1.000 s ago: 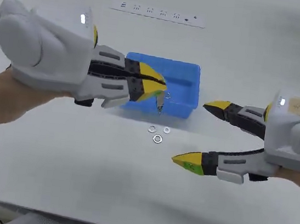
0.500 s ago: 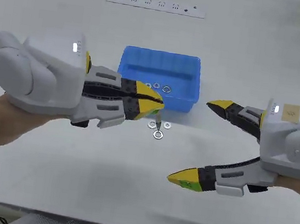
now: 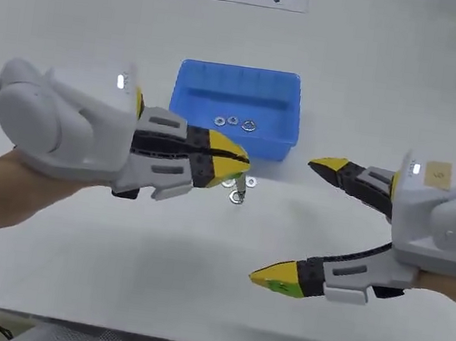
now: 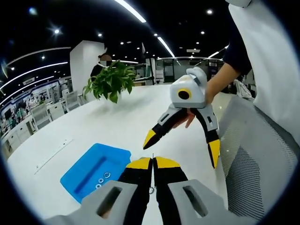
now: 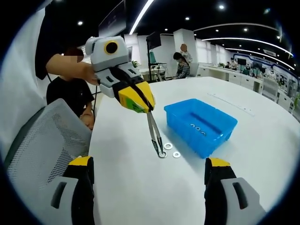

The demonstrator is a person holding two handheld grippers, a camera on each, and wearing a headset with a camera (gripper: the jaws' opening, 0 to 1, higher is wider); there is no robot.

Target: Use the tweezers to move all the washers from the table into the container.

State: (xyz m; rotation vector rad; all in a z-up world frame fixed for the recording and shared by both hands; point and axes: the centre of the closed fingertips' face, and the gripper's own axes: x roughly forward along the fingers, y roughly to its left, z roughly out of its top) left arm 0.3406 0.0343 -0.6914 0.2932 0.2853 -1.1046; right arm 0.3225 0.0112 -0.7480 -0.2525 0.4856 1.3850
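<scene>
The left gripper (image 3: 239, 162) is seen with its jaws closed together on the tweezers (image 5: 153, 132), which are pointed down at the table (image 3: 158, 254). Their tips are set at one of three washers (image 5: 168, 146) lying just in front of the blue container (image 3: 241, 73). Three more washers are seen inside it. The right gripper (image 3: 284, 220) is held with jaws spread wide, nothing between them.

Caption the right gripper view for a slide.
Left gripper holds tweezers, tips at one of three table washers beside the blue container.
</scene>
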